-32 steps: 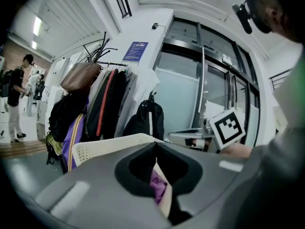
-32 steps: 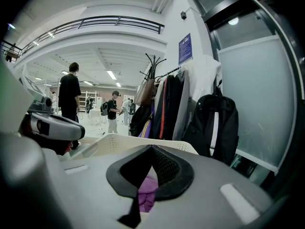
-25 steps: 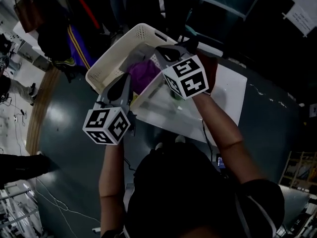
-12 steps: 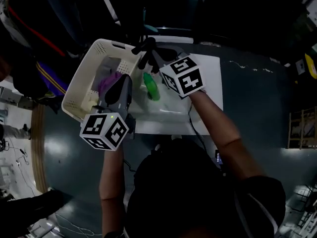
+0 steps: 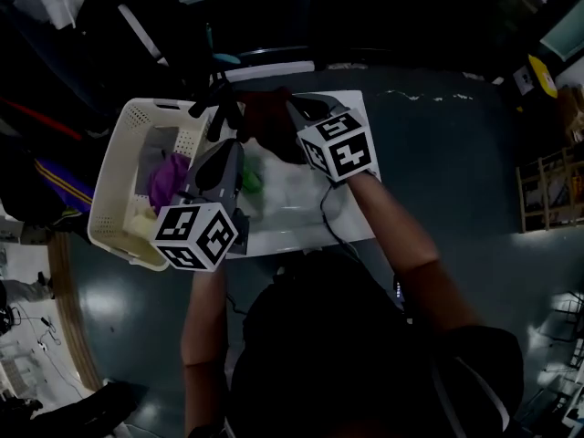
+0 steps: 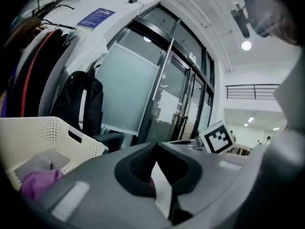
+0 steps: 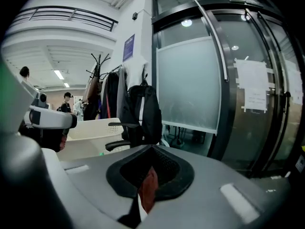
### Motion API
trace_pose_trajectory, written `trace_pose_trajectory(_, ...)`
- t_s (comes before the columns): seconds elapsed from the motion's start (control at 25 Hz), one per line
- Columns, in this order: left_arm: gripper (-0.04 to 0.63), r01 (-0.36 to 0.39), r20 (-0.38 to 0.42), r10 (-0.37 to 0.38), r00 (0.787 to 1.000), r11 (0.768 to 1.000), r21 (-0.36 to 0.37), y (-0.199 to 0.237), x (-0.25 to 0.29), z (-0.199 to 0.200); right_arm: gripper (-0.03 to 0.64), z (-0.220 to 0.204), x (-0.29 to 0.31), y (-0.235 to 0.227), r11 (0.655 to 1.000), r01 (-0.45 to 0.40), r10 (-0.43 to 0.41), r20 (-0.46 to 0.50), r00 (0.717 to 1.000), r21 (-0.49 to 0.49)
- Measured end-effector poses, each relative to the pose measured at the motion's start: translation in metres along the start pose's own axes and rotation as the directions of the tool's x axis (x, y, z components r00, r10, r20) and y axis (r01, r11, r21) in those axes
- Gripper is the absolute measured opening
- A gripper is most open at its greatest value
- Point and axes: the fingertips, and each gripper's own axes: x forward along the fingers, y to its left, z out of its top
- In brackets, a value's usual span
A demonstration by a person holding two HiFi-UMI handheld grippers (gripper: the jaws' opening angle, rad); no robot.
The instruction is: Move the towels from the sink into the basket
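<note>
The dark red towel (image 7: 148, 191) is held pinched in the closed right gripper (image 7: 151, 151); a red sliver is also seen in the closed left gripper (image 6: 155, 148). The basket (image 5: 108, 194) lies left of both. The cloth is judged soft, light and limp, best gripped at a bunched fold.

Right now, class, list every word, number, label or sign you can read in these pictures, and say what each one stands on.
No text here can be read.
Blue sign on the white wall: print too small to read.
Paper sheets taped to the glass door: blurred, unreadable.
Marker cubes: black-and-white square patterns only, with no words or numbers.
</note>
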Motion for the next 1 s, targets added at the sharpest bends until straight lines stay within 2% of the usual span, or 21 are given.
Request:
trace_pose_trajectory(0.4, 0.008, 0.049, -0.083, -0.052, 0.995, 0.998, -0.036, -0.024, 0.034, -0.037, -0.002, -0.044, 0.002, -0.028, 0.998, 0.018, -0.014, -0.064, 0.998, 0.055)
trace_pose_trajectory(0.92, 0.008, -0.001, -0.151, -0.009, 0.989, 0.998, -0.065, -0.012, 0.043, -0.067, 0.0, -0.074, 0.036, -0.017, 0.996, -0.075, 0.081, -0.11, 0.991, 0.055)
trace_pose_trajectory(1.0, 0.008, -0.012, -0.159, 0.001, 0.987, 0.997, -0.071, -0.008, 0.044, -0.071, 0.02, -0.078, 0.042, -0.014, 0.994, -0.094, 0.1, -0.121, 0.988, 0.059)
